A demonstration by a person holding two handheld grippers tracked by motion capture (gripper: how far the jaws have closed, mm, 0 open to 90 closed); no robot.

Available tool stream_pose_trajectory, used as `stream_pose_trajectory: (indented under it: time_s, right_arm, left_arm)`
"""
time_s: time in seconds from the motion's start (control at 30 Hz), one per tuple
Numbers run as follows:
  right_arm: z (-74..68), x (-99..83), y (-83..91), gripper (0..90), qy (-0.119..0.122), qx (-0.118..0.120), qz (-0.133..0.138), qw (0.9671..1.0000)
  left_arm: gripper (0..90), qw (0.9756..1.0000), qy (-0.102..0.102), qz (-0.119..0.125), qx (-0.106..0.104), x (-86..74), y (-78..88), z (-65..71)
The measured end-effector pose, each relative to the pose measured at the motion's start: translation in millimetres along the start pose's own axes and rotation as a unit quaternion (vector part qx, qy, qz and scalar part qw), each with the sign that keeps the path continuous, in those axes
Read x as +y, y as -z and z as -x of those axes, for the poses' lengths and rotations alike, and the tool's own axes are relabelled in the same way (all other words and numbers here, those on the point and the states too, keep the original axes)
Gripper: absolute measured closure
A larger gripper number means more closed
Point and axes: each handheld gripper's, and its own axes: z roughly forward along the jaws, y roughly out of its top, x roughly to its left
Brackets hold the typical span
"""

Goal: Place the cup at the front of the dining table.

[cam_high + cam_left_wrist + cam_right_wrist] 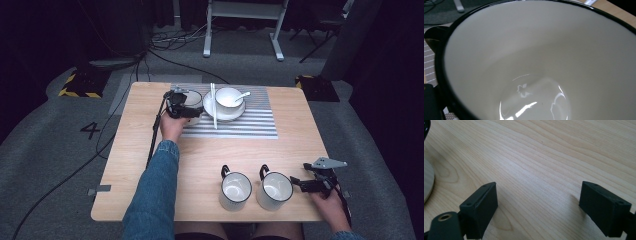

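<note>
1. From the high view, the left gripper [187,111] is on a white mug [194,100] with a black rim. The mug sits on the striped mat [250,125], at the mat's 9 o'clock end.
2. The left gripper view looks right down into that mug [536,57]. Its inside is white and shiny. You cannot see the jaws well here, so I cannot tell if this gripper is pinching the mug.
3. The high view also shows a bowl [229,98] with a spoon [242,95] on a plate [225,114], just at the mug's 3 o'clock. A white stick [214,105] lies between the mug and the bowl.
4. The right gripper [296,183] rests at the worktop's [210,155] 4 o'clock corner, near the edge. In the right gripper view its jaws are spread wide over bare wood [544,157].
5. Two more mugs, the near left mug [235,191] and the near right mug [274,190], stand close to the 6 o'clock edge. The near right mug is just beside the right gripper.
6. The middle of the worktop is open wood.
</note>
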Motion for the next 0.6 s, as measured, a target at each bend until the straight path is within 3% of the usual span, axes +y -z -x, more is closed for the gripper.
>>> stream_pose_trajectory:
  time_s: [0.1,0.13,0.3,0.47,0.6]
  right_arm:
    - [-0.1,0.1,-0.1,15.2,-0.002,0.000,0.000,1.0000]
    - [-0.1,0.1,-0.1,15.2,-0.002,0.000,0.000,1.0000]
    - [0.0,0.0,-0.1,15.1,0.000,0.000,0.000,1.0000]
    - [-0.3,0.9,-0.9,15.4,-0.008,-0.001,0.001,1.0000]
    - [0.0,1.1,-1.0,15.3,-0.009,-0.001,0.000,1.0000]
  left_arm:
    - [3.2,1.0000,-0.006,-0.002,-0.008,-4.5,-3.8,-2.3]
    - [3.2,0.9999,-0.001,0.009,-0.007,-6.3,-5.2,-3.6]
    - [3.2,1.0000,0.002,0.008,-0.005,-11.4,-11.0,-8.0]
    - [3.2,0.9996,0.010,0.025,-0.001,-19.4,-16.6,-9.2]
    - [3.2,0.9996,0.007,0.025,0.015,-22.9,-23.8,-5.4]
